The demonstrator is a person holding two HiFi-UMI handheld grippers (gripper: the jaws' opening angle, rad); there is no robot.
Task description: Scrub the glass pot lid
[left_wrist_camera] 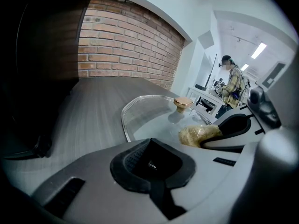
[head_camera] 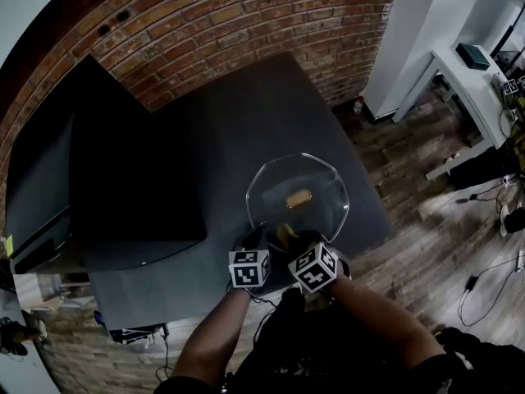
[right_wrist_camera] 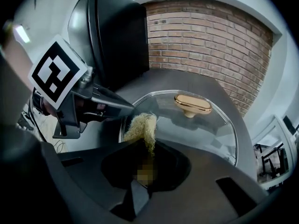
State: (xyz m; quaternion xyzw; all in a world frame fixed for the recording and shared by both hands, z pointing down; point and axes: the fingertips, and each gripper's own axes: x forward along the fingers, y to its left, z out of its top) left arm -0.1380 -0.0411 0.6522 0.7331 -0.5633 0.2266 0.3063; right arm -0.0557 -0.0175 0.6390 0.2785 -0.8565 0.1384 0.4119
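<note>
While the clear octagonal glass pot lid point(head_camera: 320, 175) lay flat on the dark grey tabletop point(head_camera: 246, 113), scrubbing was poised at its near rim.
The right gripper point(right_wrist_camera: 148, 158) pinched a yellowish fibrous scrubber point(right_wrist_camera: 140, 127); the left gripper point(left_wrist_camera: 150, 160) was pressed together alongside. The glass was probably stiff, slick and breakable, and its gold knob point(head_camera: 299, 197) looked the surest hold.

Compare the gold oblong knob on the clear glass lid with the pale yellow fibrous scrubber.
The gold oblong knob is smooth and shiny; the pale yellow fibrous scrubber is frayed and matte. The knob stands at the middle of the clear glass lid; the scrubber is clamped in the right gripper at the lid's near rim. Both are yellowish.
</note>
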